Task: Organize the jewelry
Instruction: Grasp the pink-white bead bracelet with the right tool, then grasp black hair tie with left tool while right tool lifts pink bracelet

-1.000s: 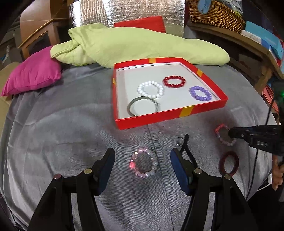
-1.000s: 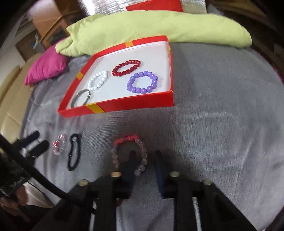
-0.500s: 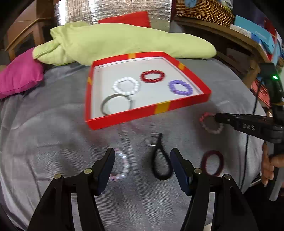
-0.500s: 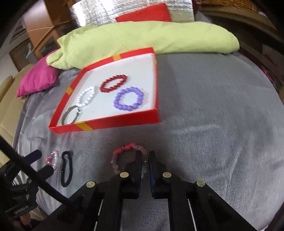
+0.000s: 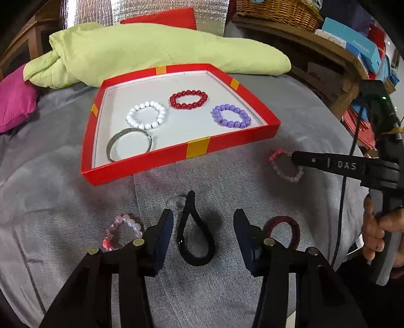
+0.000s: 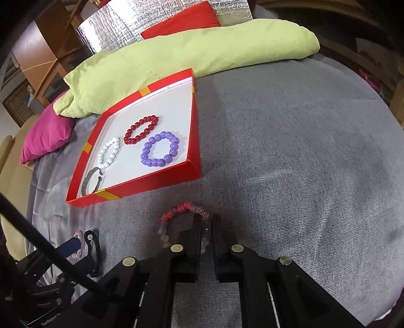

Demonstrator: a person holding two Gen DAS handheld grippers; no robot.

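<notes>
A red tray (image 5: 197, 148) (image 6: 156, 186) on the grey cloth holds a white (image 5: 146, 114), a red (image 5: 188, 99) and a purple bead bracelet (image 5: 231, 115) and a silver bangle (image 5: 128, 146). My left gripper (image 5: 203, 227) is open, its fingers either side of a black hair tie (image 5: 194, 237). A pink bead bracelet (image 5: 121, 233) lies left of it, a dark red hair tie (image 5: 285, 230) right. My right gripper (image 6: 207, 227) (image 5: 294, 159) is shut on a red-and-clear bead bracelet (image 6: 176, 212) (image 5: 285, 167) lying in front of the tray.
A green quilt (image 5: 151, 50) and a magenta cushion (image 5: 15, 101) lie behind the tray. A small clear ring (image 5: 178, 203) lies by the black tie's top. A wooden shelf with a basket (image 5: 277, 10) and boxes stands at the right.
My left gripper has shifted right, from over the pink bead bracelet to over the black hair tie. My right gripper has closed onto the red-and-clear bracelet.
</notes>
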